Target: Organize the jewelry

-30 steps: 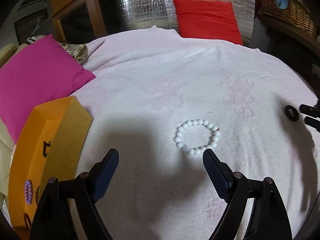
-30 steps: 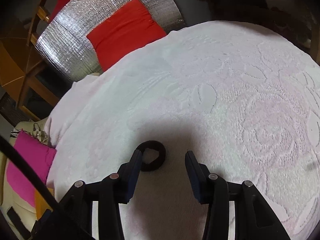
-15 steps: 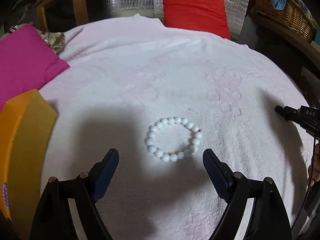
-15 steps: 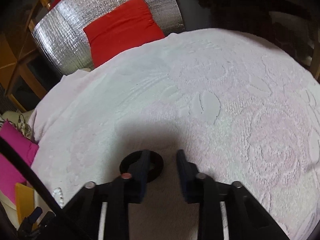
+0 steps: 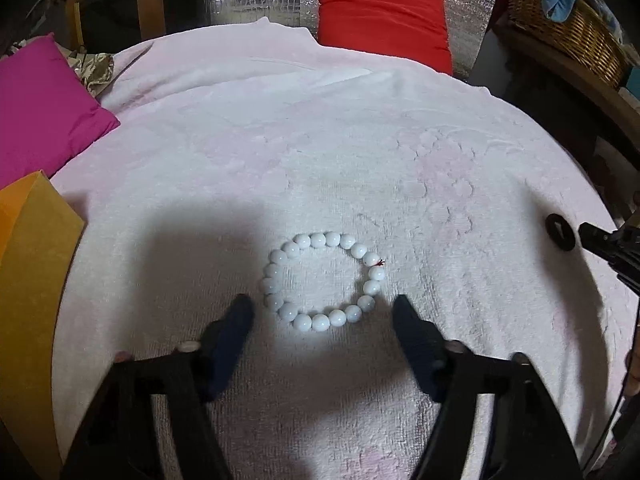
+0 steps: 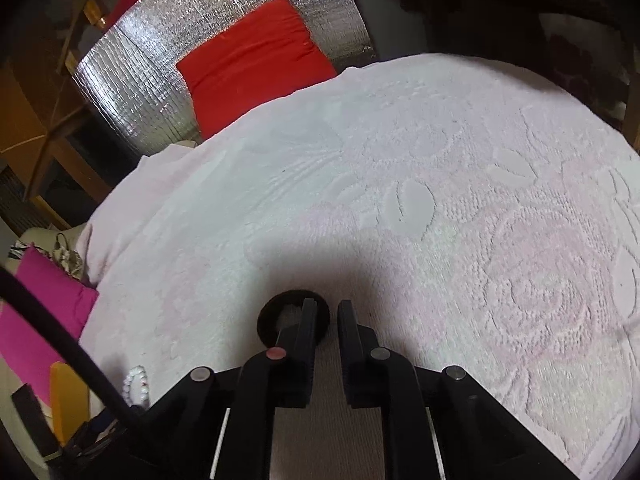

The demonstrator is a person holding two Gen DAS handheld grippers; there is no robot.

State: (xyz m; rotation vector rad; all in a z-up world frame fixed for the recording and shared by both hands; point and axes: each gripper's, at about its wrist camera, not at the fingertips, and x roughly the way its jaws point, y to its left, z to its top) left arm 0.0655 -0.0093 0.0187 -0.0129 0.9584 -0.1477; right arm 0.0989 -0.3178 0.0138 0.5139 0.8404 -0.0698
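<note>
The white bead bracelet (image 5: 323,281) lies on the pink blanket (image 5: 320,152) between the wide-open left tongs (image 5: 320,312). The right tongs (image 6: 325,312), nearly closed, straddle the black ring's (image 6: 276,312) edge without clamping.

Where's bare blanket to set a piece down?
Free: the wide stretch between the bracelet and red cushion, and right of the ring in the right view. Crowded: the left edge by the orange box and pink cushion.

The bead bracelet (image 5: 323,281) is white. The ring (image 6: 294,316) is black. The blanket (image 6: 460,184) is pale pink with roses. One pillow (image 5: 382,16) is red, one pillow (image 5: 40,108) pink.
</note>
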